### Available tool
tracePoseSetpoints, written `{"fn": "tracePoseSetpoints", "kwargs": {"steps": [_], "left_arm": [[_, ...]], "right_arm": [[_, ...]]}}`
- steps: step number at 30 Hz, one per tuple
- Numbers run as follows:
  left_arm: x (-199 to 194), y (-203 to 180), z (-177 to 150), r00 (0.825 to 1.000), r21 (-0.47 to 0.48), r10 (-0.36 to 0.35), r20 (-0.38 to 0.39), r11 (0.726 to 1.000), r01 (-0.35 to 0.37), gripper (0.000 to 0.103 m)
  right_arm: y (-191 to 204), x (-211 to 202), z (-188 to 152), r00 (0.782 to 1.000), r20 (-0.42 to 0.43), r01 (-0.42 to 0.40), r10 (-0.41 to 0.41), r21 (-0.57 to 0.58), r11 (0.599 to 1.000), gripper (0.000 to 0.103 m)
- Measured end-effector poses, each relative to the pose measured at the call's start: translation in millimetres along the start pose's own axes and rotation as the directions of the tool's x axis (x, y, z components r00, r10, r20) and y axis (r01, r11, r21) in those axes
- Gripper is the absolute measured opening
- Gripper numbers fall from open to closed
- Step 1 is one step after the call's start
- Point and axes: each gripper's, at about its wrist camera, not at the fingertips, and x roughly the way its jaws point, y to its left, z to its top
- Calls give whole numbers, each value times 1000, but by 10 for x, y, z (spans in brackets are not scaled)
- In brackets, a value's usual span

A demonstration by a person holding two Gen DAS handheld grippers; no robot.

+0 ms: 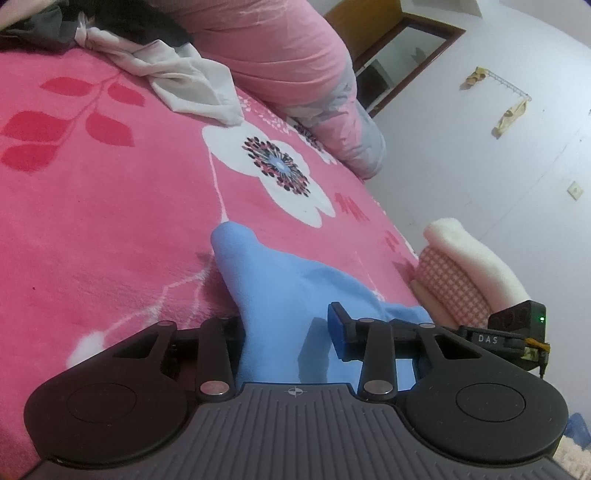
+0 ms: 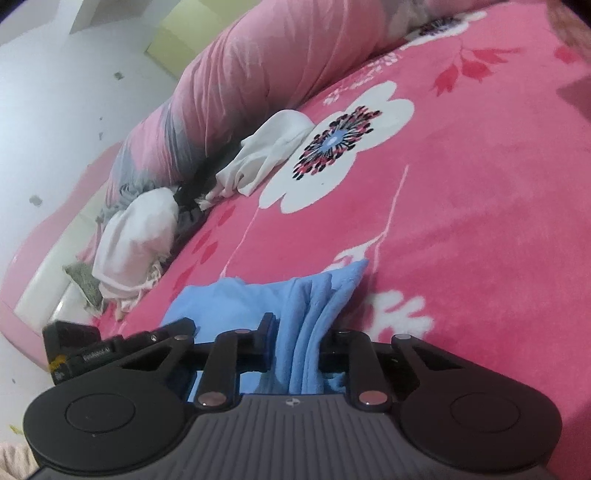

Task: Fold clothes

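**A:** Where is the garment, and what are the two tools doing?

**B:** The blue garment [image 1: 295, 288] lies on the bed [image 1: 110, 206], low in the middle of both views. In the right wrist view the right tool [image 2: 299, 343] pinches a bunched, pleated stretch of the blue cloth between its fingers. In the left wrist view the left tool [image 1: 288, 332] stands spread, cloth lying between the fingers: the right-hand finger [image 1: 341, 328] is clear of the fabric, and the other is mostly hidden behind it.

**A:** So how should this step be done well?

**B:** My judgement: whichever way the fold goes, the right tool's bundle holds several layers, so the grip should stay firm and the pull level, or inner layers may slip. If the left tool takes hold, it should catch an edge rather than the middle of the cloth, so the fabric can be drawn taut and flat. How far the folding is along, I cannot tell from this.

**A:** Count things for me.

**B:** One blue garment. Two tools. One white garment [image 2: 269, 155] crumpled at upper centre of the right view, and one white bundle [image 2: 136, 240] at its left. Dark clothes [image 1: 122, 26] lie in the upper left of the left view; their number I cannot tell. One rolled pink quilt [image 2: 236, 88]. One pink checked sleeve [image 1: 450, 284] with a white cuff, at right in the left view.
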Motion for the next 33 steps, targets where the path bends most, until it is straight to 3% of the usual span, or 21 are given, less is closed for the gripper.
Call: {"fn": "tracePoseSetpoints", "kwargs": {"steps": [4,7,10,12,14,21,25,30,33], "left_arm": [[-3,-6,-2,1000,7,-9,-14,1000,9,40],[-9,-63,-26,1000,43,21,-3,999,-21,39],[-14,-121,-50,999,78,50,9,996,-51,25],[-27,-162,-62,997,101,69,21,992,-71,9],[-70,-217,-61,995,124,87,44,988,-92,6],[-439,-660,-139,977,264,131,166,949,-172,3],[-742,-987,-210,962,320,118,247,927,-196,3],[-1140,-1418,-302,936,355,84,342,911,-212,3],[-1321,-1633,-342,920,380,57,388,899,-216,3]], "right_arm": [[-125,-39,-4,998,-1,-70,70,70,995,22],[-134,-29,-15,998,7,-69,69,71,995,20],[49,-20,-31,1000,12,11,-11,-24,1000,17],[219,-27,-46,997,24,78,-76,-104,992,13],[377,-59,-68,991,48,131,-125,-162,978,10],[1075,-315,-186,956,176,282,-233,-354,892,8],[1458,-535,-323,927,267,360,-264,-428,829,8],[1907,-873,-564,883,391,440,-261,-492,751,8],[2098,-1097,-691,873,433,443,-223,-514,735,8]]}}
